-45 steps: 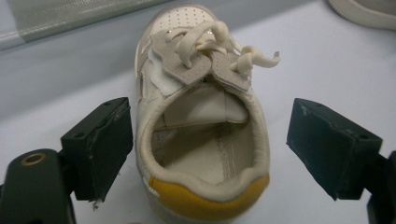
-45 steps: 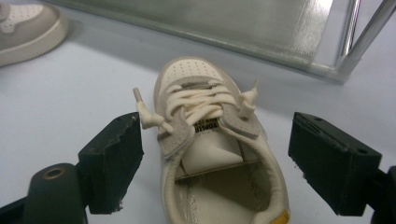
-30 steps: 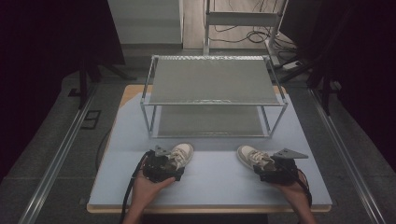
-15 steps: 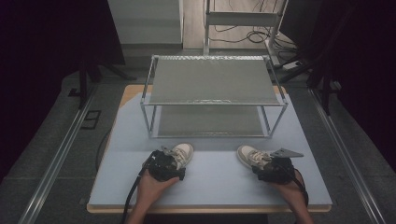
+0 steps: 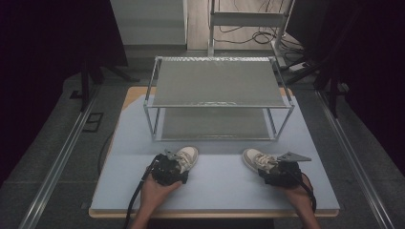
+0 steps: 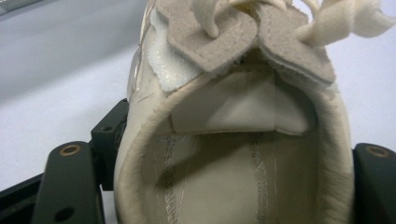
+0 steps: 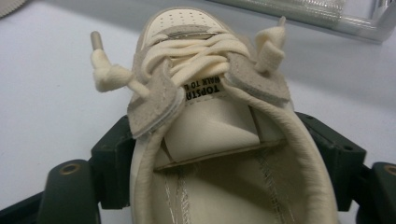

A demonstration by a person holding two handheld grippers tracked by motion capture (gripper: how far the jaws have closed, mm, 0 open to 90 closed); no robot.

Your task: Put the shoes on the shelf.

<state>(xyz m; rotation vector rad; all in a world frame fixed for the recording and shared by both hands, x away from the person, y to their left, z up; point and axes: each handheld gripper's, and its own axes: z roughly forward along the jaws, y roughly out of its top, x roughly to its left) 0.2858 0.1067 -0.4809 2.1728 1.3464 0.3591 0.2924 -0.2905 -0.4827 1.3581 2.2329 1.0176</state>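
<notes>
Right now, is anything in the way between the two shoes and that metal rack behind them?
Nothing visible. The left shoe and right shoe sit on bare table in front of the rack, whose two shelves hold nothing. Each shoe's heel lies between its gripper's jaws, which have just been closing.

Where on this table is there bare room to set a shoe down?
Bare table lies between the left shoe and right shoe, and in strips either side of the wire rack. Both rack shelves are bare too. It is crowded only at the near edge, around each shoe.
</notes>
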